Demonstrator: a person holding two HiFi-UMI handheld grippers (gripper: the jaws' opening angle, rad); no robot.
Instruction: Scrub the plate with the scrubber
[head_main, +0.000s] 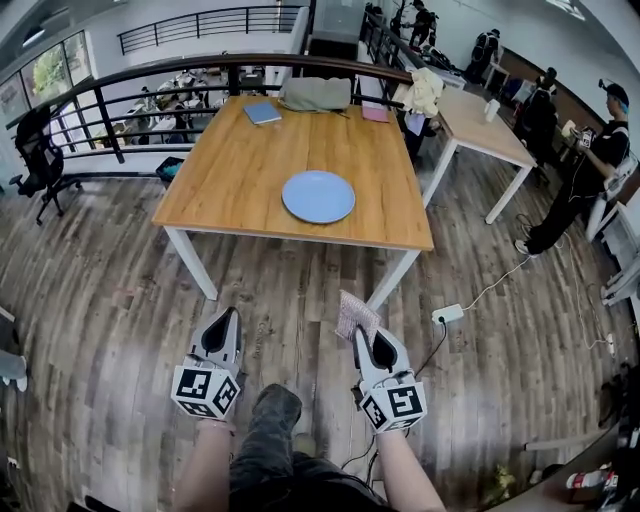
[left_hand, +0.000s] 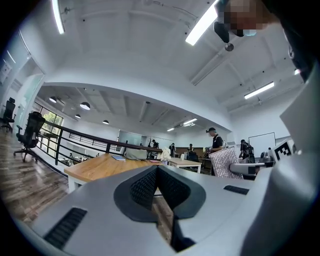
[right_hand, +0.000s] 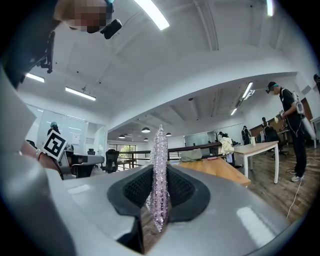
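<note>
trouble spot number one is the round pale blue plate (head_main: 318, 196). it sits loose on the light wooden table (head_main: 240, 170), around the middle and a bit toward the table's near edge, with nothing pinning it. hard scrubbing would probably send it skating across the table top unless the left gripper (head_main: 228, 316) steadies it.

second, the pinkish glittery mesh scrubber (head_main: 355, 314) is pinched edge-on in the right gripper (head_main: 368, 336) with a good part poking past the tips. a sideways push could fold it or twist it out of the pads.

also, a white power strip (head_main: 447, 314) and its cable (head_main: 500, 280) lie on the wood floor (head_main: 110, 270) just beside the table's near right leg, easy to snag on the walk up.

pose-wise, both grippers hang low and side by side, well short of the table, pointing toward it. the left gripper's jaws are pressed together with nothing between them. the right gripper is clamped on the scrubber.
</note>
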